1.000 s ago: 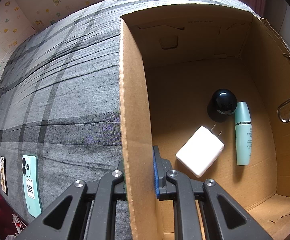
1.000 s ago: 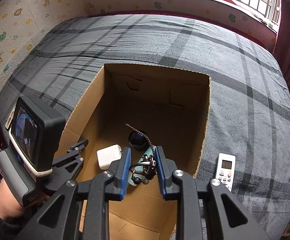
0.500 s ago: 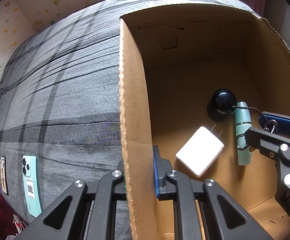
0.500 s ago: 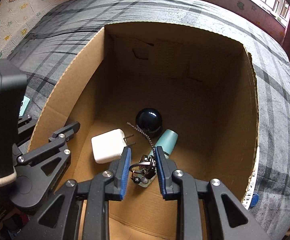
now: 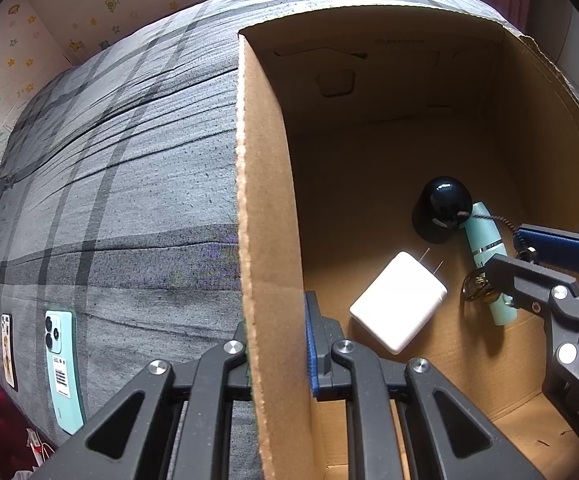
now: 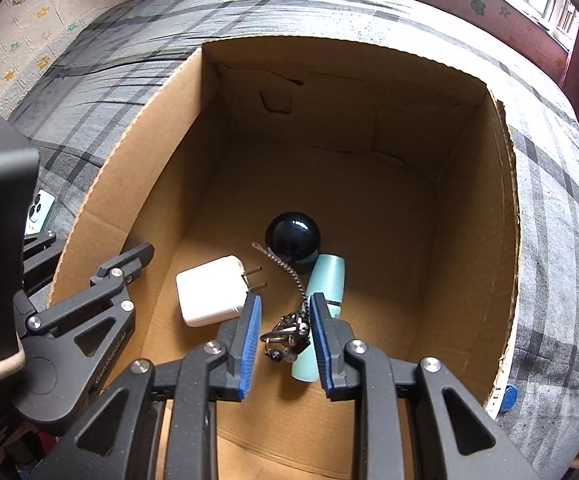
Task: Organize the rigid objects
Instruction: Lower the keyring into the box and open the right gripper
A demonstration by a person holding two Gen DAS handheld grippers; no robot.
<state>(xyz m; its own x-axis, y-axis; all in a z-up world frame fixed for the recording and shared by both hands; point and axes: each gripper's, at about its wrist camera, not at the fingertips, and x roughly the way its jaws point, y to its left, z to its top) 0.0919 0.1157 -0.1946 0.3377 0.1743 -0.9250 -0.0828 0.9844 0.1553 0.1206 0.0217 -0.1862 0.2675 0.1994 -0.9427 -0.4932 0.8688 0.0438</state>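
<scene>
A cardboard box [image 6: 477, 240] stands on the grey plaid bed. Inside lie a white charger [image 6: 209, 290], a black ball [image 6: 293, 236] and a teal tube [image 6: 323, 292]. My right gripper [image 6: 283, 334] is inside the box, low over the tube, shut on a keychain [image 6: 287, 334] with a braided cord [image 6: 285, 266]. In the left wrist view the right gripper [image 5: 509, 256] holds the keys [image 5: 477, 286] over the tube [image 5: 489, 256]. My left gripper [image 5: 277, 344] is shut on the box's left wall [image 5: 265, 240].
A teal phone [image 5: 61, 364] and a small card [image 5: 7, 344] lie on the bed left of the box. A blue disc [image 6: 509, 398] lies on the bed right of the box. Walls and a window stand beyond the bed.
My right gripper has come down from above the box into it, carrying the keychain close to the teal tube. The left gripper has stayed clamped on the box wall.
</scene>
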